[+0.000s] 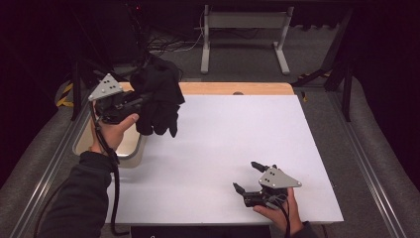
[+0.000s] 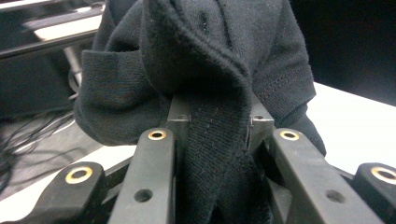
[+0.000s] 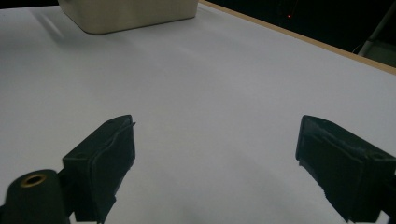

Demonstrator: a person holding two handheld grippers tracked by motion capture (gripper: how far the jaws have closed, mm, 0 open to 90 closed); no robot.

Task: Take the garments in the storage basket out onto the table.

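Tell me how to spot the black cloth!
Find the white table and look at its far left corner. There the left tongs hold up a bunched black cloth above a beige tub. It's the only soft, floppy thing here.

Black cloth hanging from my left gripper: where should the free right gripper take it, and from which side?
Take the black cloth at its lowest hanging tip, coming from the right with the open right gripper. The left gripper pinches a bunched fold higher up, so the dangling ends below hang free over the white table.
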